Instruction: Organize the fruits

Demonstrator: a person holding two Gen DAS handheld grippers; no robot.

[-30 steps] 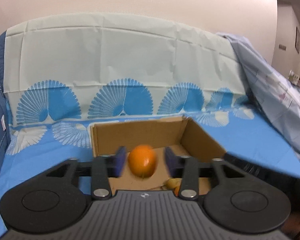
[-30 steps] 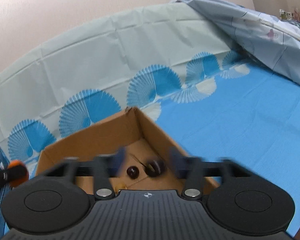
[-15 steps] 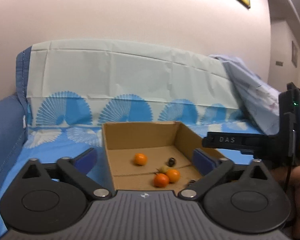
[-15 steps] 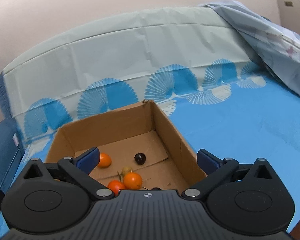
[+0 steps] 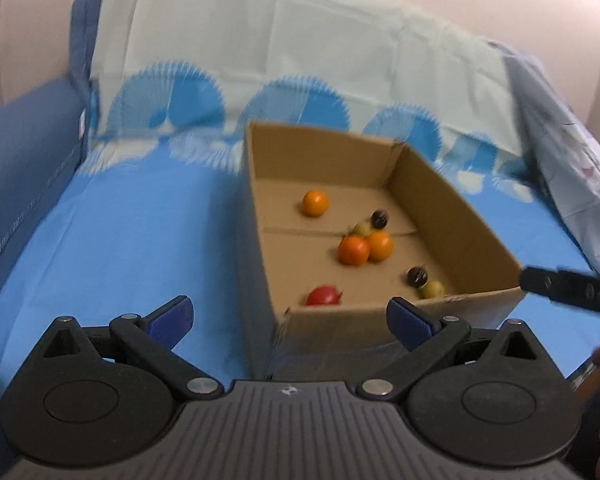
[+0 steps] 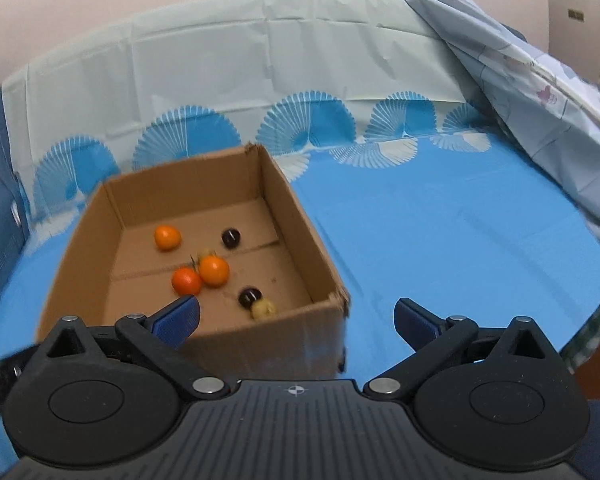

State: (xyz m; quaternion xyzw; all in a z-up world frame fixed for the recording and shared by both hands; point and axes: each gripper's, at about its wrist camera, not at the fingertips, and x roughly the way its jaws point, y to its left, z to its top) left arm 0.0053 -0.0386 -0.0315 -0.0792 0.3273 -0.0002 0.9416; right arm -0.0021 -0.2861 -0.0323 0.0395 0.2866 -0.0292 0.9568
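An open cardboard box [image 5: 456, 208] [image 6: 304, 228] sits on the blue cloth. Inside lie several small fruits: an orange one at the back [image 5: 315, 203] [image 6: 167, 237], two orange ones together [image 5: 354, 250] [image 6: 214, 271], two dark ones [image 5: 379, 219] [image 6: 231, 238], a yellow one [image 5: 433, 289] [image 6: 263, 308] and a red one [image 5: 323, 296] by the near wall. My left gripper [image 5: 290, 318] is open and empty in front of the box's near wall. My right gripper [image 6: 296, 318] is open and empty, also in front of the box.
The blue cloth [image 6: 440, 248] with a fan pattern covers a sofa seat and backrest [image 5: 300, 52]. A crumpled pale sheet [image 6: 540, 92] lies at the right. The sofa's dark blue arm [image 5: 16, 160] rises at the left. Part of the right gripper [image 5: 568, 290] shows at the left view's right edge.
My left gripper opened and let go of the orange fruit, which now lies in the box. My right gripper opened too. Both grippers drew back and rose.
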